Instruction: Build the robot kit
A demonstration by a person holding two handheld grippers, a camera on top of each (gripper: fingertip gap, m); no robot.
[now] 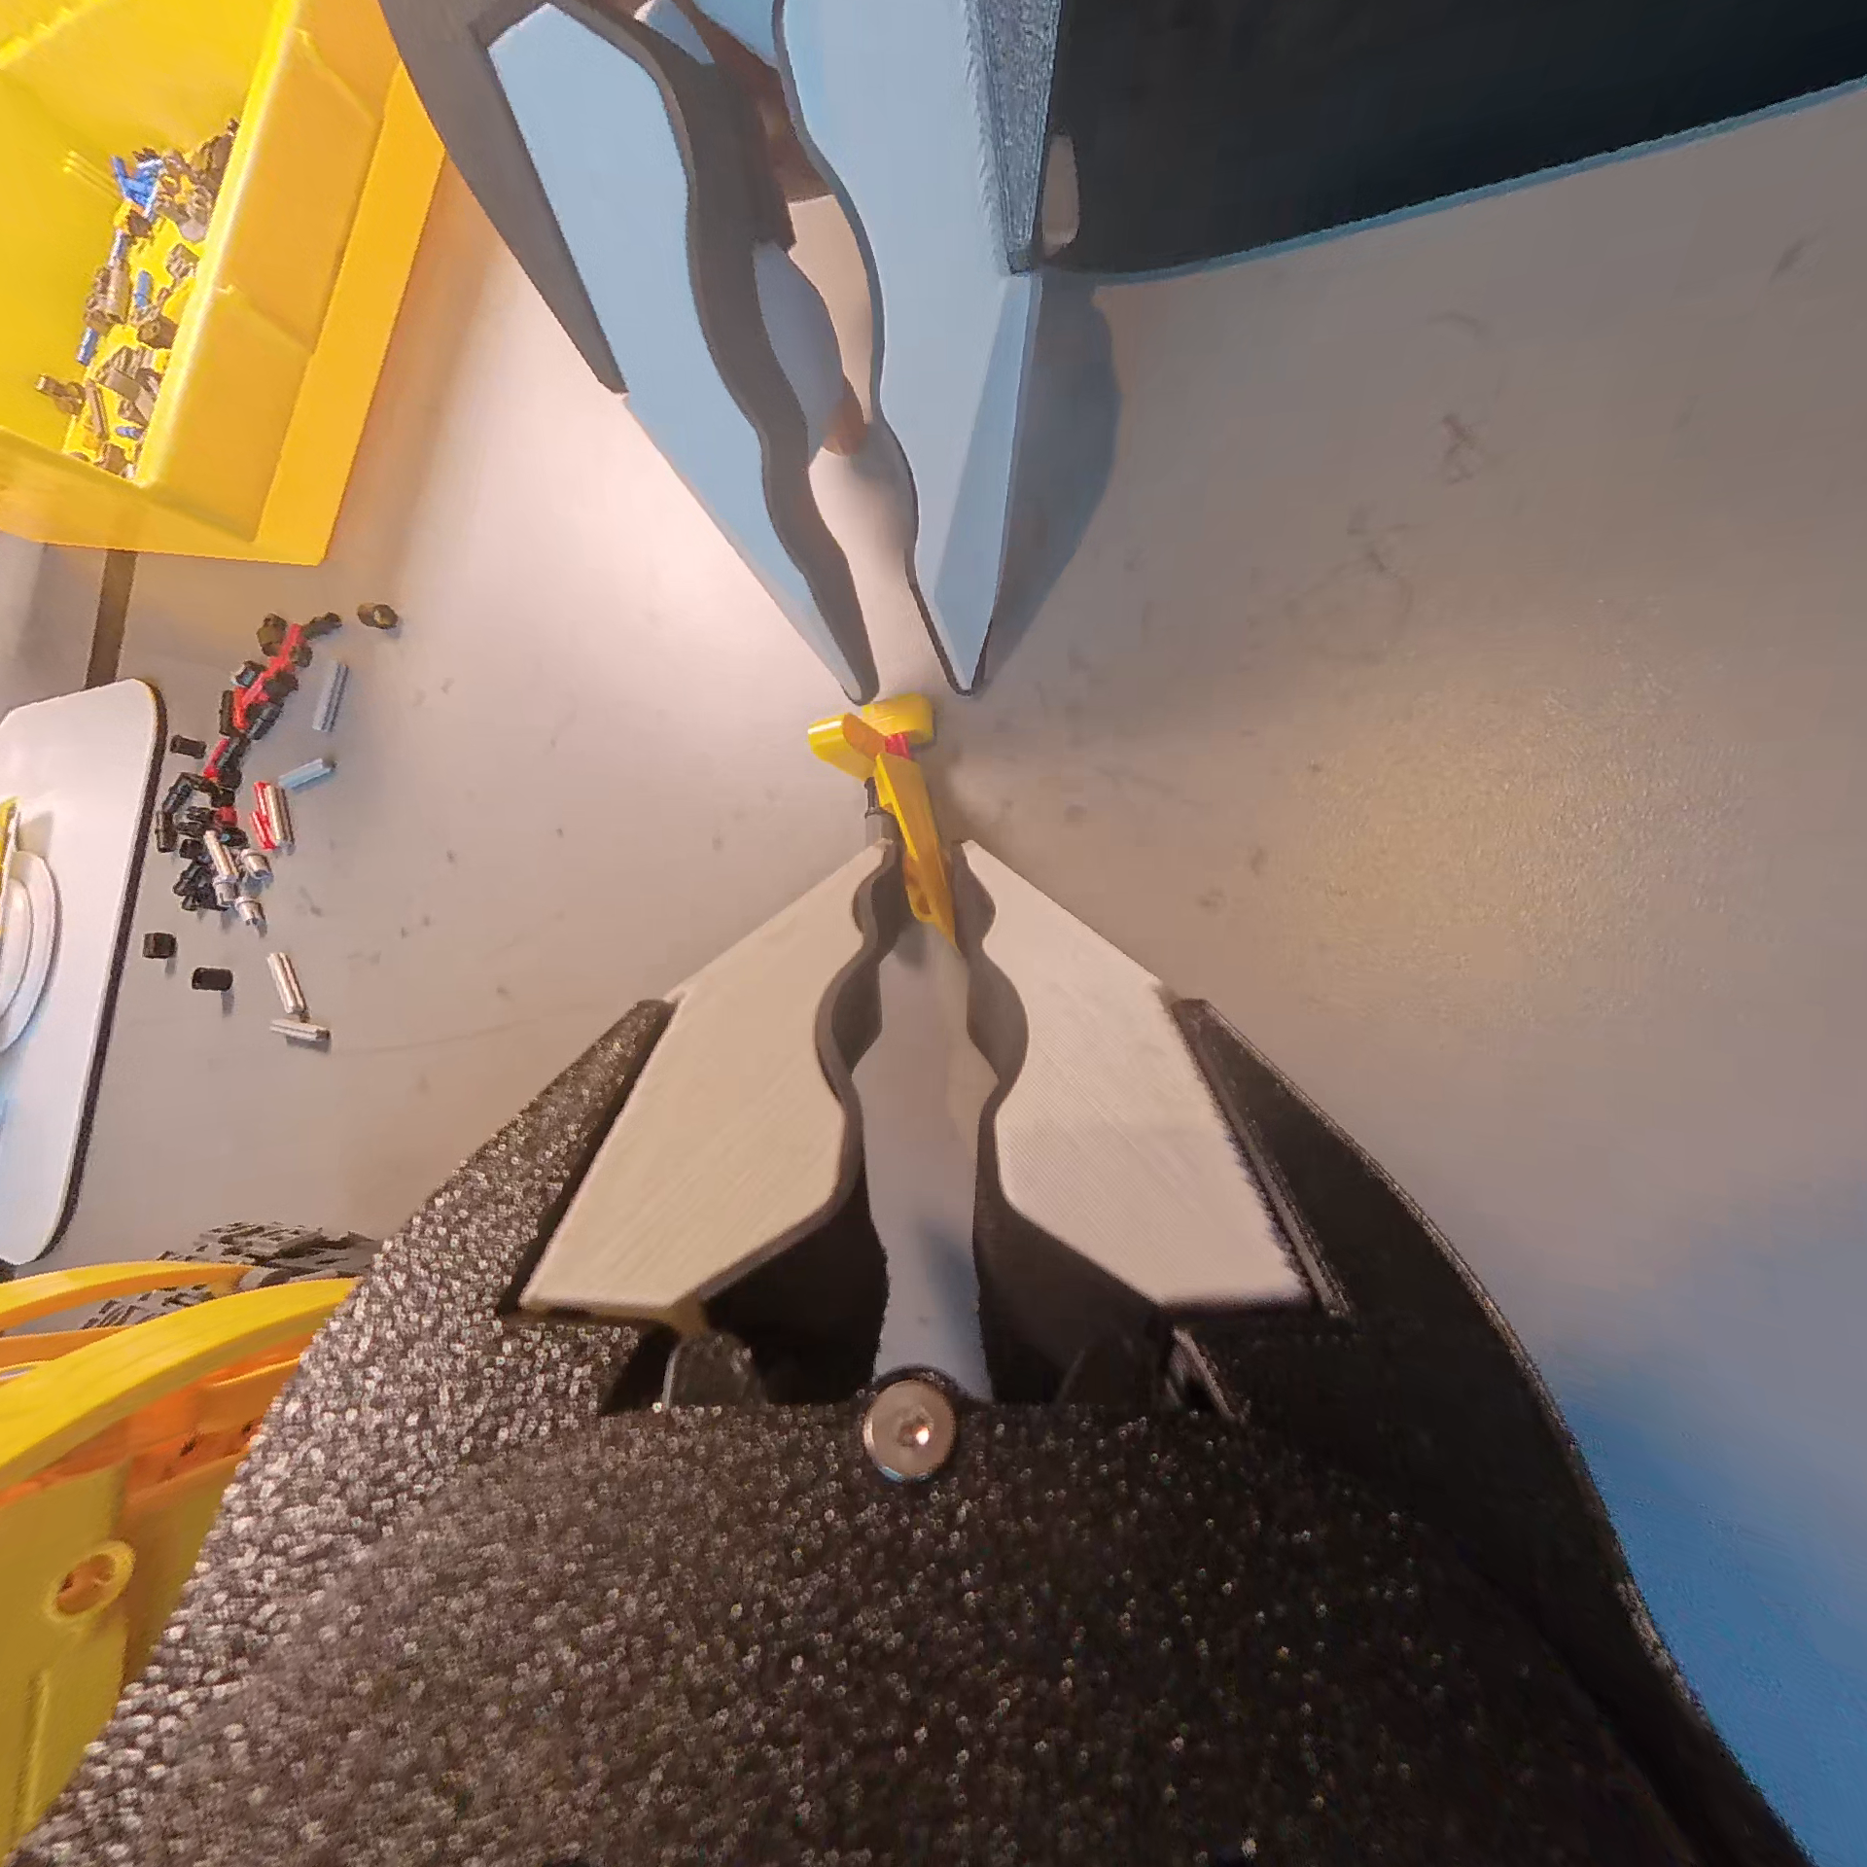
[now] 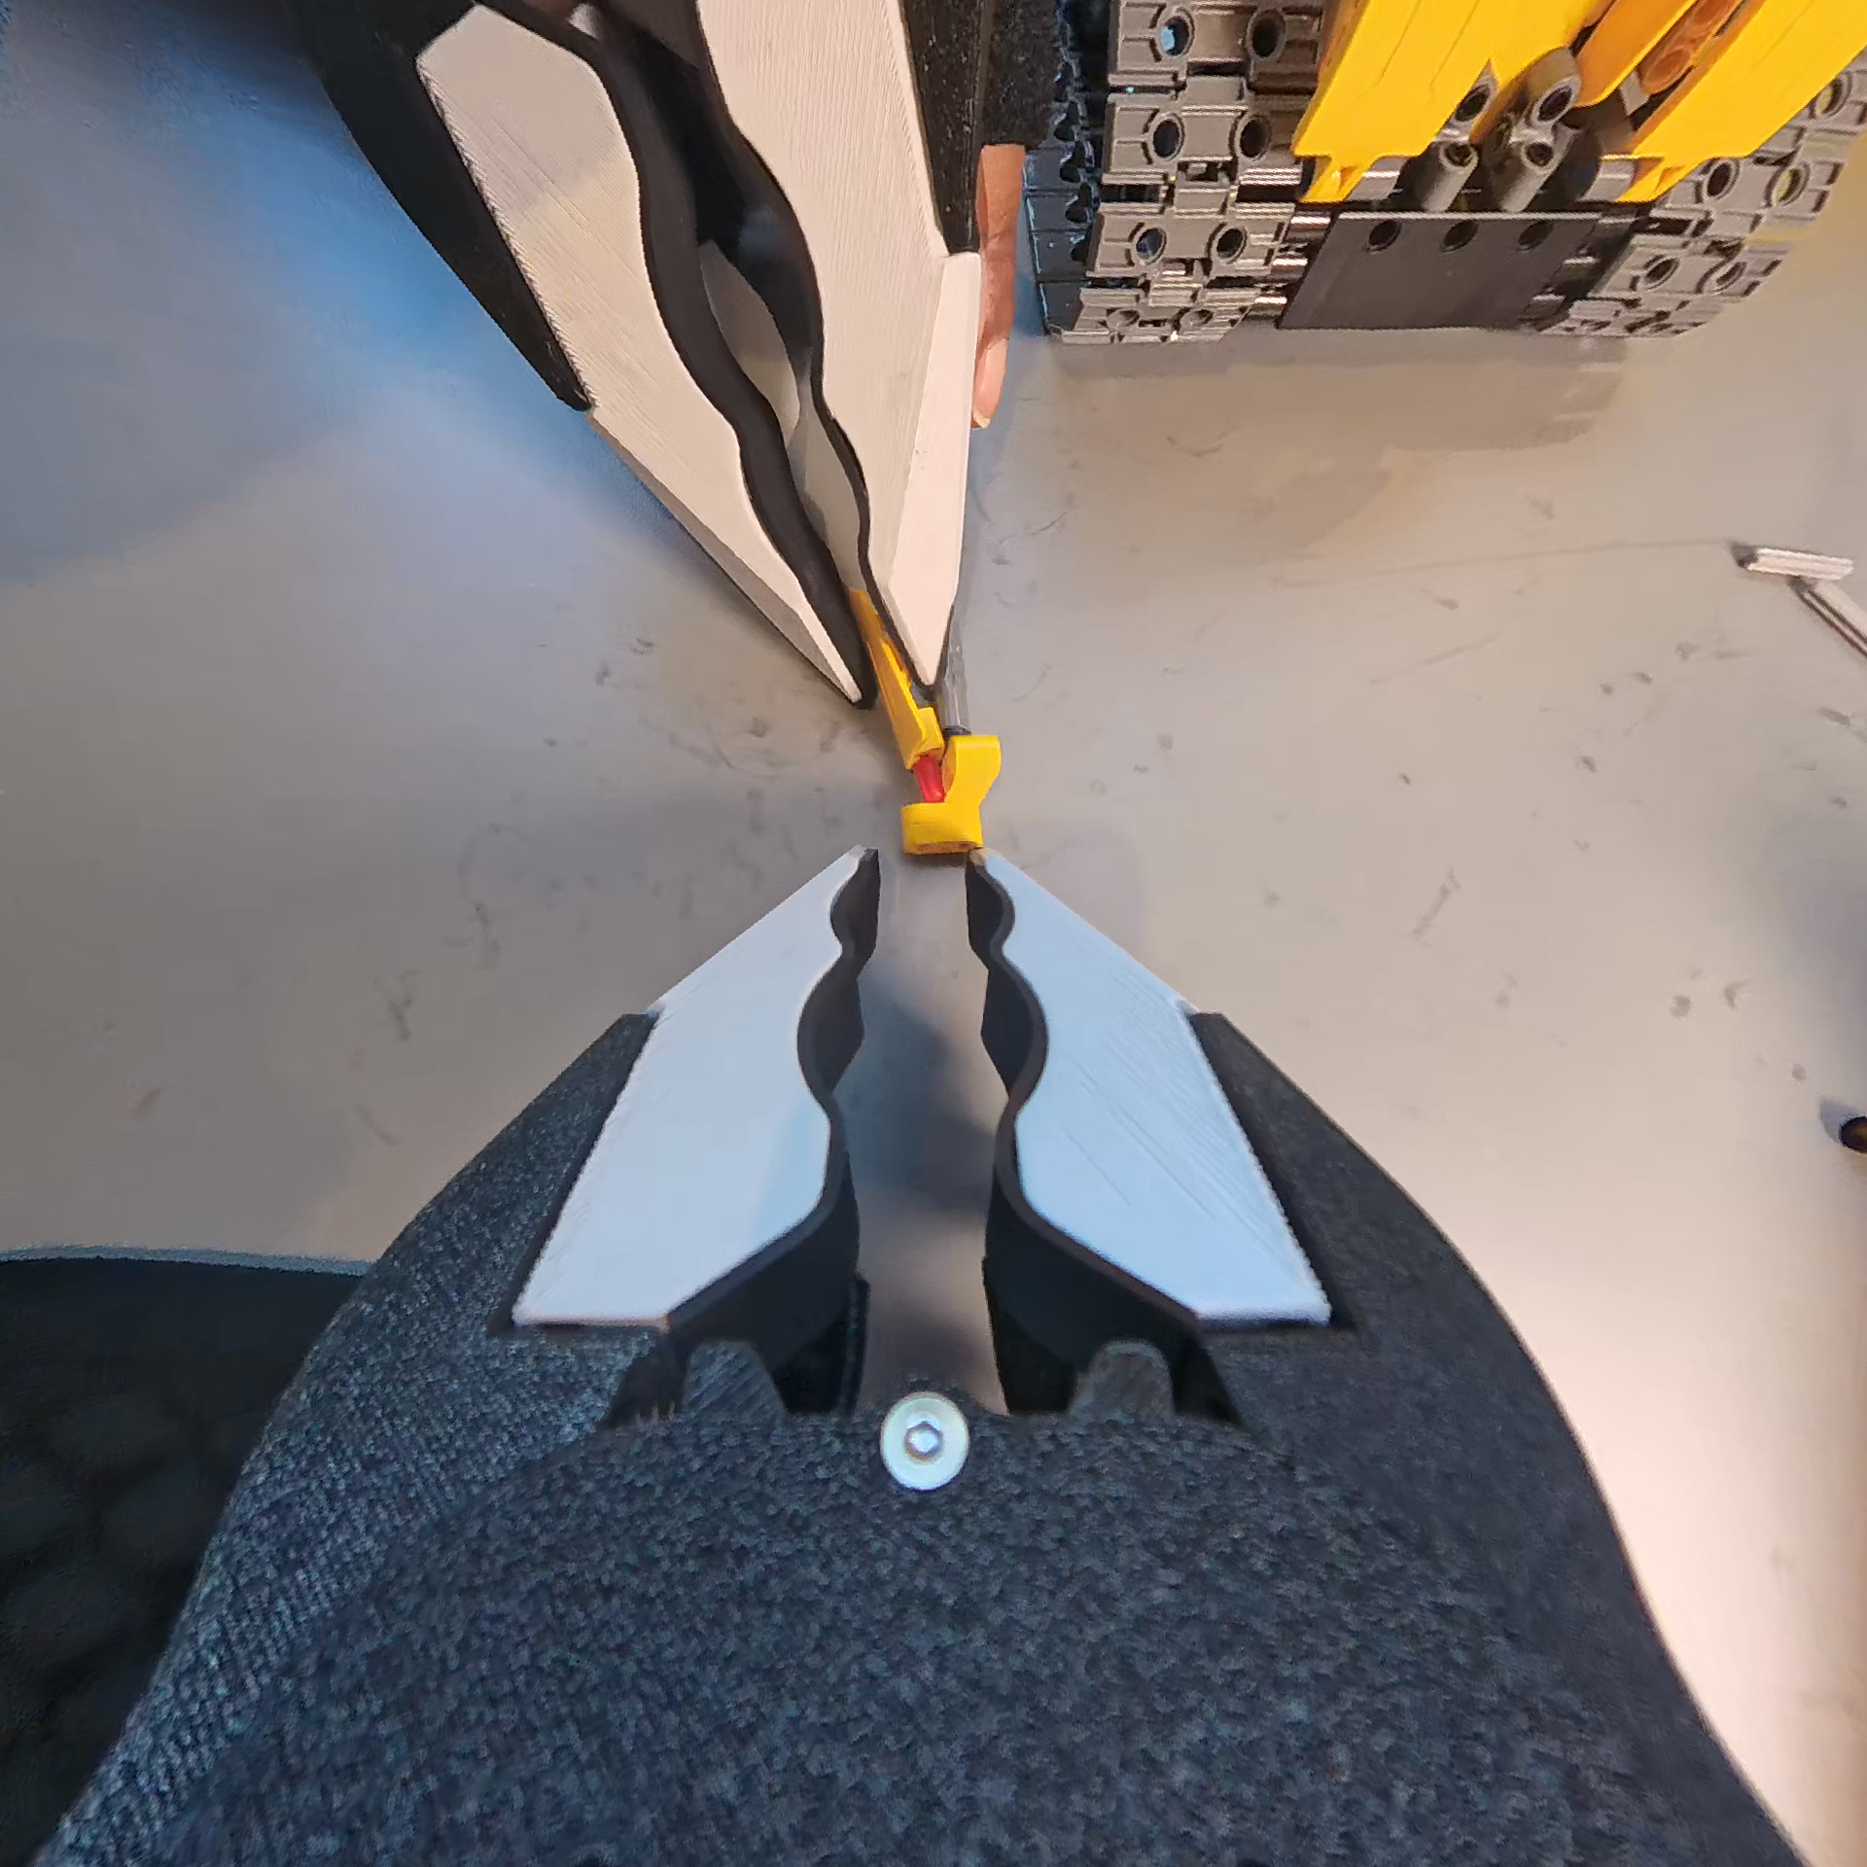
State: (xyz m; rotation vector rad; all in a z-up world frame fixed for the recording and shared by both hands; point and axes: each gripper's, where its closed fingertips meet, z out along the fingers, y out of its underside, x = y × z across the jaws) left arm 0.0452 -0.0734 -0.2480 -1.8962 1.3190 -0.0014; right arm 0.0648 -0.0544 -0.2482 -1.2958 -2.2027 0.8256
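Observation:
A small yellow brick assembly is held over the grey table (image 1: pixel 1414 808). It is a thin yellow beam (image 1: pixel 921 869) joined by a red pin (image 2: pixel 927 776) to a yellow angled connector (image 1: pixel 894 722). My left gripper (image 1: pixel 924 854) is shut on the beam; it enters the right wrist view from the top (image 2: pixel 899 687), clamping the beam (image 2: pixel 889 667). My right gripper (image 2: pixel 921 857) is narrowly open, with its tips right at the angled connector (image 2: pixel 950 798), not closed on it. It enters the left wrist view from the top (image 1: pixel 914 692).
A yellow bin (image 1: pixel 333 253) of small parts stands at the far left. Loose black, red and grey pins (image 1: pixel 232 808) lie beside a white tray (image 1: pixel 81 909). A grey and yellow brick model (image 2: pixel 1414 172) stands behind. A fingertip (image 2: pixel 995 303) shows beside the left gripper.

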